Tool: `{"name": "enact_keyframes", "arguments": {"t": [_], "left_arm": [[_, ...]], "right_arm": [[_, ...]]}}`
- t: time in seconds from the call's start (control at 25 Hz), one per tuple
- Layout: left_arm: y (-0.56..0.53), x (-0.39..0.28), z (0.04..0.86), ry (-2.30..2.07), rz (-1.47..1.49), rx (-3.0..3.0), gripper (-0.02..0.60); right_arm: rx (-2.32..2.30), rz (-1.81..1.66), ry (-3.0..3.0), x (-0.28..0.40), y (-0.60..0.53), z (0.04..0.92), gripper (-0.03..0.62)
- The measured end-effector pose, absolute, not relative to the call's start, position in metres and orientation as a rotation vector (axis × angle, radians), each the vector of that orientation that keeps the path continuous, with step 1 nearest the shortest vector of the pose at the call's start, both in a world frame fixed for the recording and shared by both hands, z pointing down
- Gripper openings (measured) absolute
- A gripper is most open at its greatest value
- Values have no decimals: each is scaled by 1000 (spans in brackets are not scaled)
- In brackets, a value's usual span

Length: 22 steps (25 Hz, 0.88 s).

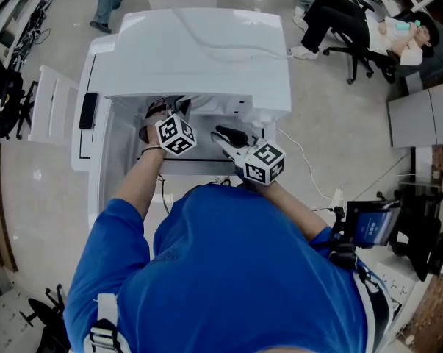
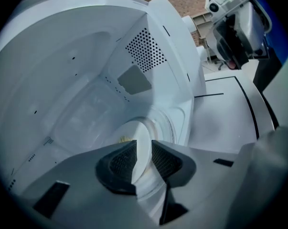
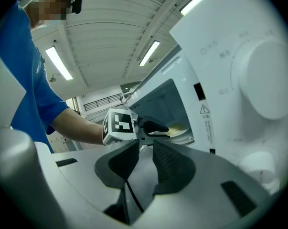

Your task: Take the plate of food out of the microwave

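The white microwave (image 1: pixel 206 50) stands with its door (image 1: pixel 85 116) swung open to the left. Inside the cavity lies a white plate (image 2: pixel 136 130) with a bit of yellow food (image 2: pixel 123 139) on it. My left gripper (image 2: pixel 143 150) reaches into the cavity and is shut on the plate's near rim. The rim stands between its pads. From the right gripper view, the plate (image 3: pixel 180 128) and the left gripper's marker cube (image 3: pixel 119 124) show in the cavity mouth. My right gripper (image 3: pixel 144 152) hovers open just outside the front, with nothing between its fingers.
The control panel with a round knob (image 3: pixel 265 80) is at the microwave's right front. A white cable (image 1: pixel 309 160) trails off to the right. A seated person on an office chair (image 1: pixel 353 28) is at the back right. A grey desk (image 1: pixel 419 116) stands at the right.
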State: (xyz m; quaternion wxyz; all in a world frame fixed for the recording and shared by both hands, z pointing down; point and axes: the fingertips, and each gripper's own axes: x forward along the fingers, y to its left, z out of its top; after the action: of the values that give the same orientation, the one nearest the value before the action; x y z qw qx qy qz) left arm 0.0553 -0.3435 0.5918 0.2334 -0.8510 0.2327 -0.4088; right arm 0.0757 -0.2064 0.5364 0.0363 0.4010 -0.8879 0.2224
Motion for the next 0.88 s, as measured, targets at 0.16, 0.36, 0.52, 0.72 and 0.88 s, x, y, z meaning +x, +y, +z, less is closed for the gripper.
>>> {"name": "enact_keyframes", "arguments": {"t": [0.16, 0.36, 0.52, 0.72, 0.88], "left_arm": [[-344, 58, 600, 563, -1171, -2268, 89], [-348, 58, 602, 559, -1185, -2235, 88], [-347, 58, 604, 554, -1184, -2229, 72], [-344, 58, 604, 554, -1171, -2241, 41], [-342, 58, 603, 557, -1166, -2241, 28]], "right_arm": [[1244, 687, -2727, 78, -208, 536, 78], [1249, 691, -2730, 79, -207, 535, 78], [1250, 694, -2724, 81, -207, 536, 78], [1252, 699, -2719, 83, -207, 538, 78], [1254, 708, -2714, 84, -206, 541, 78]]}}
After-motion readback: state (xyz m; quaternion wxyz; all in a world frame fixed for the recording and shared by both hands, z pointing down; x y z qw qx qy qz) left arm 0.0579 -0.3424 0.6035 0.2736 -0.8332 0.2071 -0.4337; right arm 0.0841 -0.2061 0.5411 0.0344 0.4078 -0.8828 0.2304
